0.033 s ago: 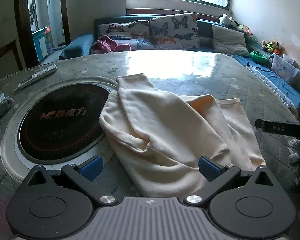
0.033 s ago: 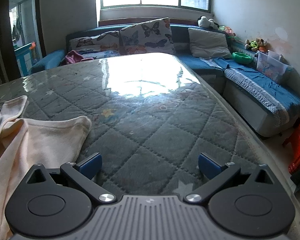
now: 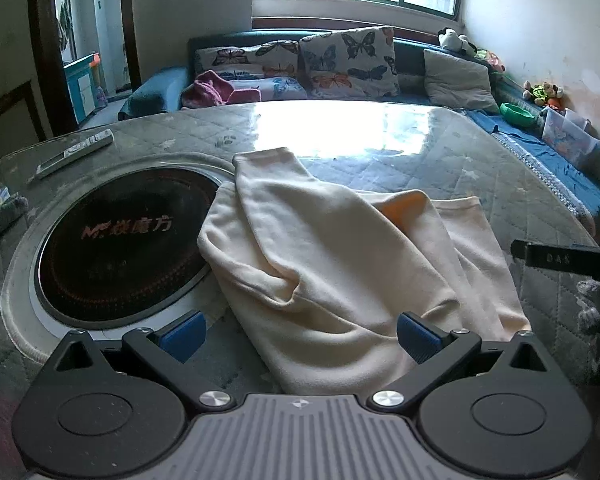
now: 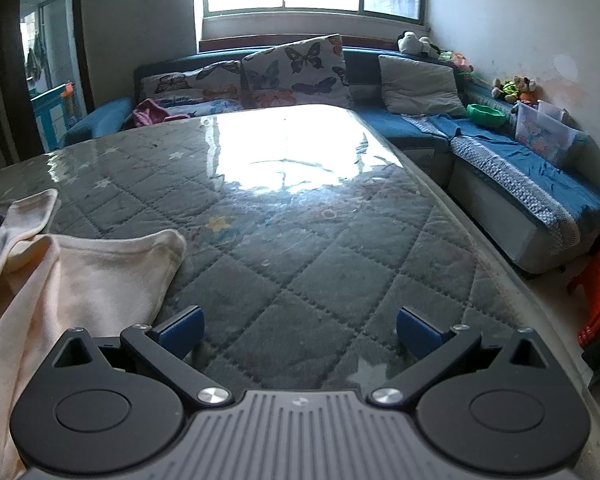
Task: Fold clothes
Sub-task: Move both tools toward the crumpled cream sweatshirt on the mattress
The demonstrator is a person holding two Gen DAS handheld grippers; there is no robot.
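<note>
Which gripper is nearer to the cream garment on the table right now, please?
Left. The left gripper hangs open directly over the cream garment, which lies between its fingers. The right gripper is open over bare table, with the garment off to its left.

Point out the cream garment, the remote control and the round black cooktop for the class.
cream garment (image 3: 340,264): left wrist view, on its crumpled middle.
remote control (image 3: 74,152): left wrist view, on its middle, far left of the table.
round black cooktop (image 3: 124,248): left wrist view, on the dark glass beneath the lettering.
</note>
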